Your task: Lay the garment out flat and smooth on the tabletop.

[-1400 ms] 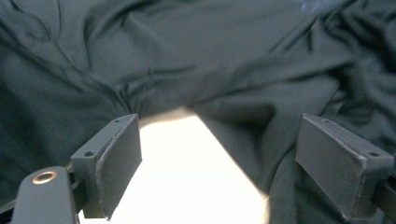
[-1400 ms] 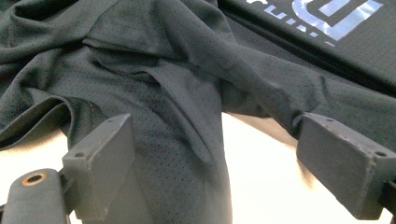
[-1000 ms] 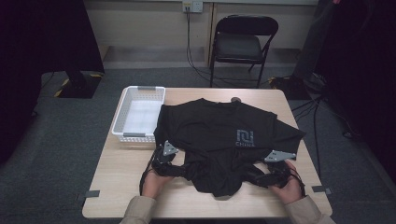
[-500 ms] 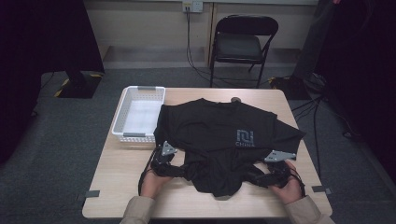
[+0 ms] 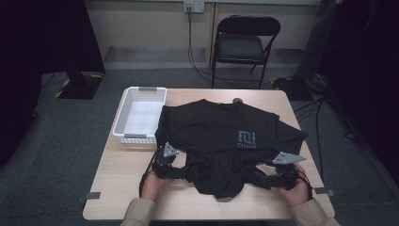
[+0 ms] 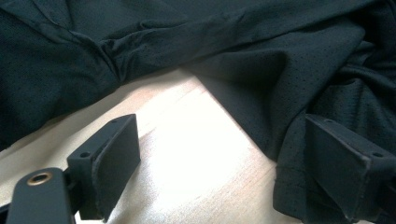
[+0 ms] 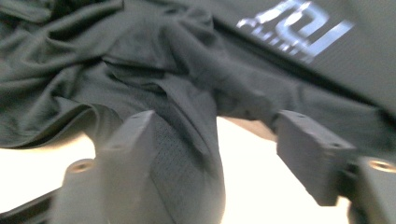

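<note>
The black shirt (image 5: 221,141) lies rumpled beside the white basket (image 5: 139,114), folding barely begun: the left gripper (image 6: 219,158) gapes at its hem, and the right gripper (image 7: 215,154) has just been closing around a fold, not yet pinching.

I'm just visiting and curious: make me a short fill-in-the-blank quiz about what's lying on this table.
1. The black T-shirt bears a pale logo on its ____.
2. The white basket stands at the shirt's ____ side in the high view.
3. Beyond the table stands a folding ____.
4. The left gripper has its jaws ____, with bare wood between them.

Missing words: chest; left; chair; open
</note>
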The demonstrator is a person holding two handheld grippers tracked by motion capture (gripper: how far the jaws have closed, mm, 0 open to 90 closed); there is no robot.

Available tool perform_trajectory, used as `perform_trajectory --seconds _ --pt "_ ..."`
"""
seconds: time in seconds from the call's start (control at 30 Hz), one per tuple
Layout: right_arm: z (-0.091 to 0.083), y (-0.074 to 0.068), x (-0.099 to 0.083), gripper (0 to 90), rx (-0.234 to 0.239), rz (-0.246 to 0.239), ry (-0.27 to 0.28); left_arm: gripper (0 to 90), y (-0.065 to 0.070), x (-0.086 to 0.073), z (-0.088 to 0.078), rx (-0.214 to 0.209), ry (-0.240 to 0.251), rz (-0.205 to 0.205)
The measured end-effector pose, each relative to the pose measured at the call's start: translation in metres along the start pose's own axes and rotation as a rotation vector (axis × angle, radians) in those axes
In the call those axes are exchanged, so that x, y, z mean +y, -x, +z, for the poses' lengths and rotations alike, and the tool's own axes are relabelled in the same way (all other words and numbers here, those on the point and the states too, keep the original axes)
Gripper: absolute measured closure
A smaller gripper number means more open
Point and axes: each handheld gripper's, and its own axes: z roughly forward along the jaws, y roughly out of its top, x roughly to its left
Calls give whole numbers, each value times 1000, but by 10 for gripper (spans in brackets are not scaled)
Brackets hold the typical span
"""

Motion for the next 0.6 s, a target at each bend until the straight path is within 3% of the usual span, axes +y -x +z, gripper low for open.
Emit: perform_trajectory --seconds 0.07,0.3,0.37,0.47,0.6 --pt "-8 0 -1 491 22 3 10 130 0 0 0 0 0 0" --pt "-25 -9 -14 548 2 7 -8 129 -1 0 0 -6 -1 3" --pt "-24 -11 -17 560 -25 10 -26 129 -1 0 0 -6 -1 3" --pt "-20 -7 -19 617 -22 28 -46 129 0 0 0 -5 -1 4" --pt "-20 -8 -23 786 0 30 -65 129 0 0 0 -5 -1 3"
